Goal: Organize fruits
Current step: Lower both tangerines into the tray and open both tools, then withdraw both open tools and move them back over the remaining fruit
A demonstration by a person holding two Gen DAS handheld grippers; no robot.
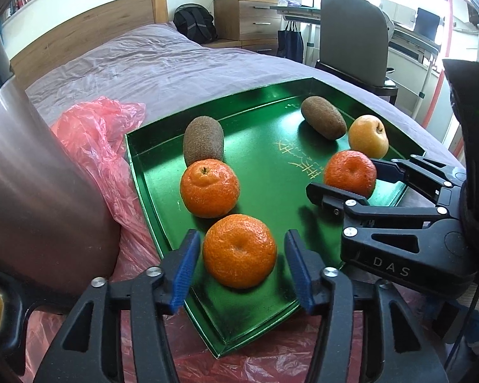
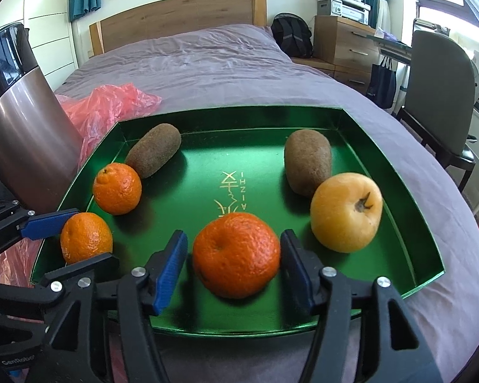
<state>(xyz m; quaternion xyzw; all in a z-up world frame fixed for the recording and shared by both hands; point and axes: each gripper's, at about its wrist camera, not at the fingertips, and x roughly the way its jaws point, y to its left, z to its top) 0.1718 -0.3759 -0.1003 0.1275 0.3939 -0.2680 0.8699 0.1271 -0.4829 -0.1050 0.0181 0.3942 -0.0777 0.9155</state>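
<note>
On tray [image 2: 351,121], both tools open: left tool [image 1: 239,265] straddles the 7 o'clock orange [image 1: 239,250], right tool [image 2: 234,265] the 6 o'clock orange [image 2: 236,255]. Risk: round fruit rolls off-centre; tray shifts on soft bed [image 2: 207,63].

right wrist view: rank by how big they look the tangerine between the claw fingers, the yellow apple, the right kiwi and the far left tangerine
1. tangerine between the claw fingers, though it is nearest the camera
2. yellow apple, close behind, so unsure
3. right kiwi
4. far left tangerine

Bed [image 2: 226,63] under tray [image 2: 399,191], bag [image 2: 111,102].
</note>
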